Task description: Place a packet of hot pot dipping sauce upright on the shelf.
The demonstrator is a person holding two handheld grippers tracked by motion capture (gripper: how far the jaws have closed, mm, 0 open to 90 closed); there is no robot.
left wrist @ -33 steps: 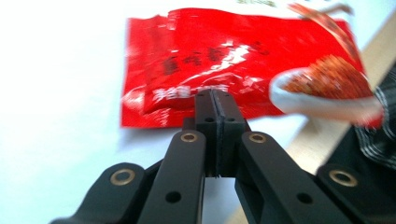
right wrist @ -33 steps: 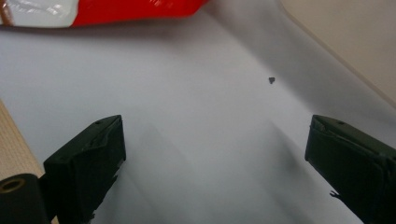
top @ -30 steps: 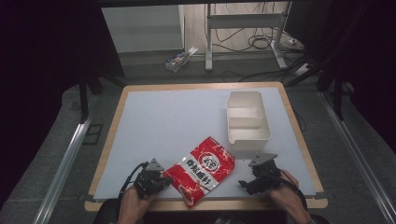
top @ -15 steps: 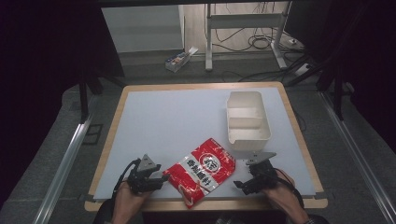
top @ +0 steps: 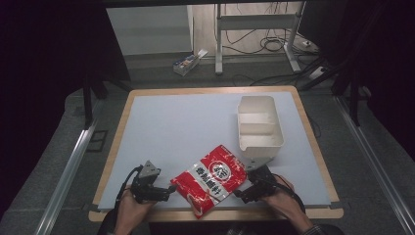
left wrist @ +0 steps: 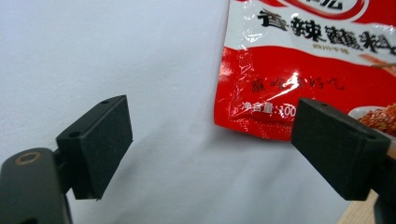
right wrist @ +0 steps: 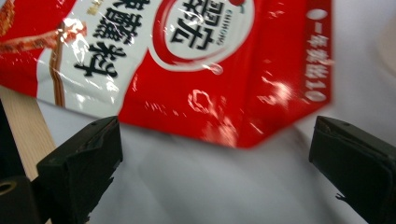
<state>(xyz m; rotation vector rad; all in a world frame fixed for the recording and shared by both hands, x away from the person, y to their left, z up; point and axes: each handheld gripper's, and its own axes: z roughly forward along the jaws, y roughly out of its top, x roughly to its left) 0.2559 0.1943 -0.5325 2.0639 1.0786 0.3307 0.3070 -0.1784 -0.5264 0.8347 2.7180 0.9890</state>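
Observation:
A red and white snack bag [top: 210,178] lies flat near the table's front edge. My left gripper [top: 165,191] sits at the bag's lower left corner. Its jaws have just been opening and now stand wide apart [left wrist: 217,119]. The bag's corner [left wrist: 299,70] lies just ahead of them, nearer the right pad [left wrist: 334,144], and nothing is pressed between them. My right gripper [top: 243,194] is open at the bag's right side. In the right gripper view the bag [right wrist: 201,70] lies beyond the spread jaws [right wrist: 219,140], untouched.
A white two-compartment container [top: 259,128] stands behind the bag at the right. The pale mat [top: 181,127] stretches bare to the back and left. The wooden table edge [top: 215,214] runs just below both hands.
My right hand has slid left, closer to the bag's right edge. The left hand has stayed at the bag's lower left corner. The bag has not moved.

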